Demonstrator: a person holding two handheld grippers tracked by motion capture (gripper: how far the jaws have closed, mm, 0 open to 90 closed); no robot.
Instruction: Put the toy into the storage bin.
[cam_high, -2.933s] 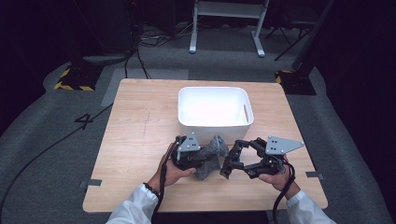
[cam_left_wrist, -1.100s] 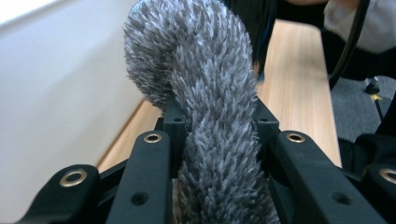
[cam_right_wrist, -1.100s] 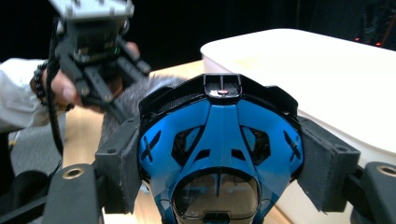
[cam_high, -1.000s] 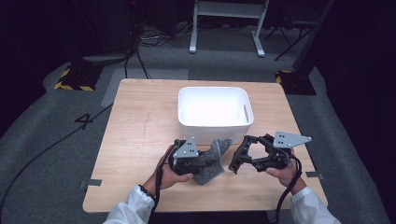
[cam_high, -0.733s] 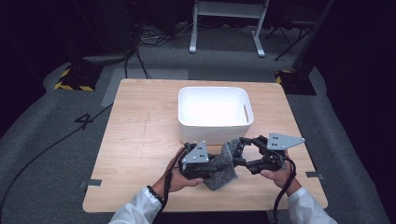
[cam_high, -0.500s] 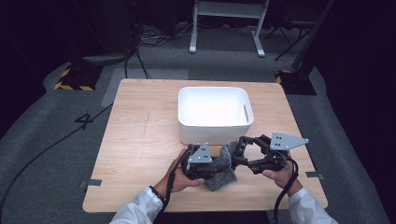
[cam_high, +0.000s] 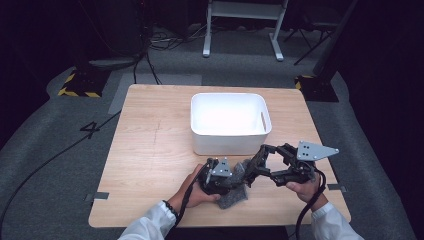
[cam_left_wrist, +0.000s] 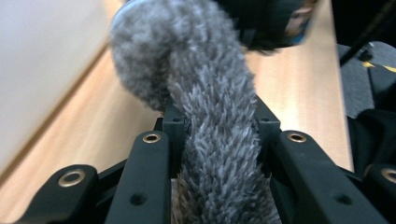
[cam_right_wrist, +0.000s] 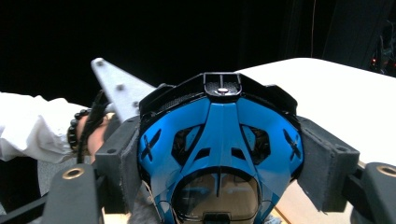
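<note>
My left gripper is shut on a grey fuzzy cloth, whose free end curls up ahead of the jaws. Seen from above, this gripper sits low at the table's front edge, with the cloth bunched under it. My right gripper is shut on a blue and black helmet-shaped object, one pad pressed on each side. In the high view the right gripper points left and meets the cloth. The blue object shows blurred just beyond the cloth's end.
A white bin stands mid-table just behind both grippers, and its wall runs along the left of the left gripper view. The wooden table has bare room to the left. The floor beyond holds cables and a stand.
My left gripper has moved right and down with the cloth, closing up to the right gripper. The right gripper has stayed almost in place.
</note>
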